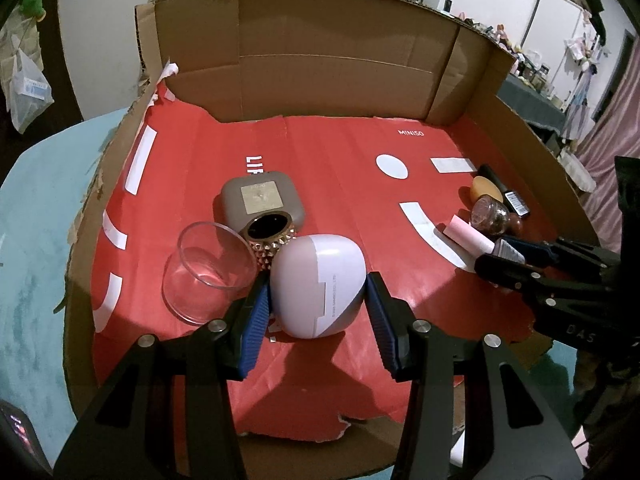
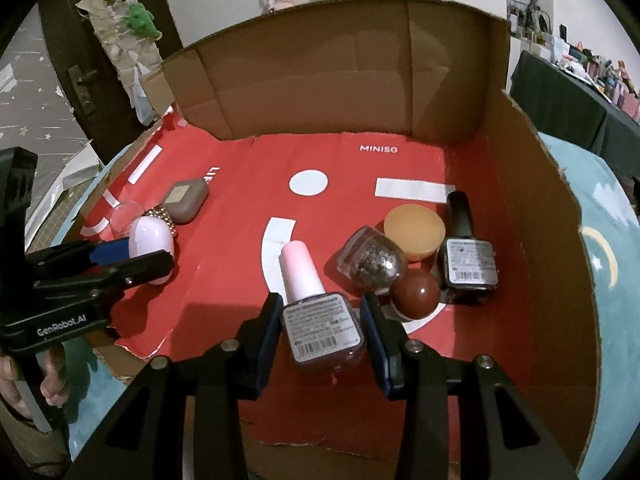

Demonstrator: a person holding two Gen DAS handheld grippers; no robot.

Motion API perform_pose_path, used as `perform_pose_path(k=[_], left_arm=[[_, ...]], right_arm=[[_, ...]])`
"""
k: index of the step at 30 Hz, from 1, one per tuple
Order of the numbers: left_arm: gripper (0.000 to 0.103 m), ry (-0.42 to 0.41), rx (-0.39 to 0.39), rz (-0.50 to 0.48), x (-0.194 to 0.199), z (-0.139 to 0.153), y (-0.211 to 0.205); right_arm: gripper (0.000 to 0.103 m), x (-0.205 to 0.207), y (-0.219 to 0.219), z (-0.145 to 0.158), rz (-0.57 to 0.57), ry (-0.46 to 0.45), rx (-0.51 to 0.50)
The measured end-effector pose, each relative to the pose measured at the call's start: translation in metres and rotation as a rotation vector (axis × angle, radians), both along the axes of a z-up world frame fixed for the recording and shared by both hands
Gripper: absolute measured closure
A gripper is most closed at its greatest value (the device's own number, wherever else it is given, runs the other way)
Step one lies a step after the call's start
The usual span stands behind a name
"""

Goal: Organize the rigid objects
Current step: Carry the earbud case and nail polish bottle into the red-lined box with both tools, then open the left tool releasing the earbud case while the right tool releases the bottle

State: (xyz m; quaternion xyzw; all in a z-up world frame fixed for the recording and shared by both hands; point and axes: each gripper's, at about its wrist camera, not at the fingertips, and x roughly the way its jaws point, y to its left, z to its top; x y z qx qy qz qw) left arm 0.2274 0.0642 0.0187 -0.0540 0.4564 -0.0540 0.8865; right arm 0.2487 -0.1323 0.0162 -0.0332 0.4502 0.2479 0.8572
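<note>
A lilac and white egg-shaped case (image 1: 320, 292) lies on the red paper, and the blue pads of my left gripper (image 1: 318, 280) press on both its sides. The right wrist view shows that same case (image 2: 154, 236) at the left, inside the left gripper (image 2: 148, 252). My right gripper (image 2: 320, 304) is shut on a dark nail polish bottle (image 2: 324, 328) with a pink cap (image 2: 300, 268), lying label up. In the left wrist view, the right gripper (image 1: 500, 252) and the pink cap (image 1: 472, 238) sit at the right edge.
Left cluster: a clear glass (image 1: 204, 272) on its side, a gold studded pot (image 1: 272, 236), a taupe case (image 1: 262, 204). Right cluster: a glitter jar (image 2: 372, 260), an orange disc (image 2: 416, 236), a brown round cap (image 2: 416, 294), a black polish bottle (image 2: 468, 264). Cardboard walls (image 2: 320, 80) ring the tray.
</note>
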Motion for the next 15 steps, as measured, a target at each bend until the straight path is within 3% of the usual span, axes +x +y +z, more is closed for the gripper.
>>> perform_pose_path(k=[15], left_arm=[[0.058, 0.012, 0.033, 0.005, 0.0024, -0.0075, -0.0032]], right_arm=[[0.06, 0.0004, 0.0055, -0.0024, 0.005, -0.017, -0.042]])
